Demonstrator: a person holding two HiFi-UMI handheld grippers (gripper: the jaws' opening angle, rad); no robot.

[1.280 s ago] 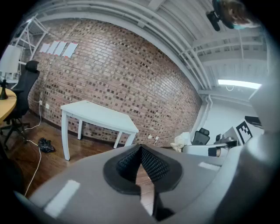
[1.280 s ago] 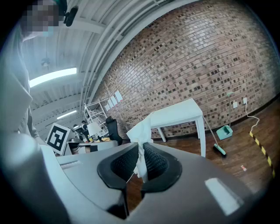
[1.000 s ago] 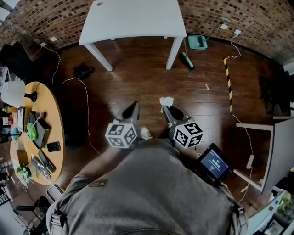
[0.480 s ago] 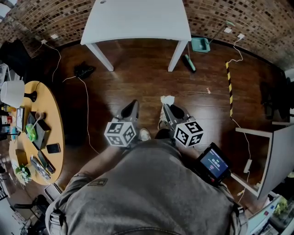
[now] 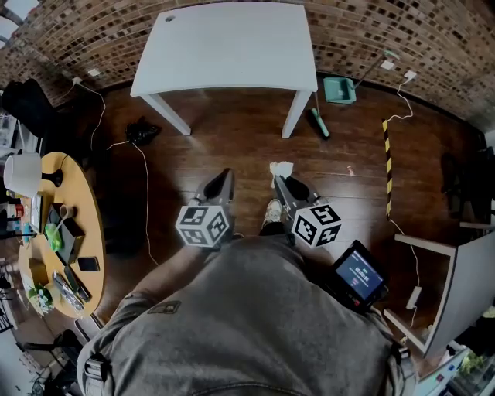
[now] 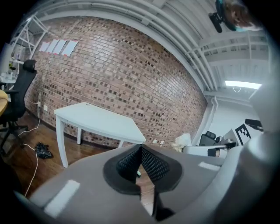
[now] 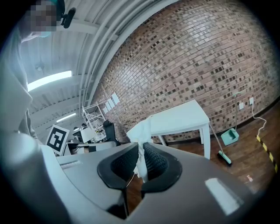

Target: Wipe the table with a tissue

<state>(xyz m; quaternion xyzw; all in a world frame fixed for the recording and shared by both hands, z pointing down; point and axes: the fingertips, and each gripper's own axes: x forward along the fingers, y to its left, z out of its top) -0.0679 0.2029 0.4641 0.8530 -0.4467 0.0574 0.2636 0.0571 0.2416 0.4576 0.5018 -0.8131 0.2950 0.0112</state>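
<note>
Pinching a crumpled white tissue (image 7: 141, 131), the right gripper (image 7: 141, 152) has its ribbed black jaws clenched on the soft paper, which sticks up past the tips in a loose, wrinkled tuft. The left gripper (image 6: 140, 151) is clenched too, its cross-hatched rubber jaws meeting at their tips with only a thin wedge of gap lower down and nothing held between them. Both tools are held side by side in front of the person's grey shirt (image 5: 255, 325), above the dark, glossy plank floor (image 5: 232, 143), so the tissue is well apart from the white table (image 5: 228, 39). That table is a plain, smooth rectangular top on four straight legs, and it stands against the rough brick wall (image 5: 387, 23). Just beyond the table's right front leg, a teal plastic dustpan (image 5: 340, 90) rests at the foot of the wall; whether it holds anything cannot be told. A matching brush (image 5: 319, 124) lies on the floor beside that leg. At the left edge of the head view, a round wooden table (image 5: 85, 201) carries a white-shaded lamp (image 5: 22, 170) and small clutter too small to make out. A yellow-and-black striped strip (image 5: 387, 155) runs along the floor at the right.
</note>
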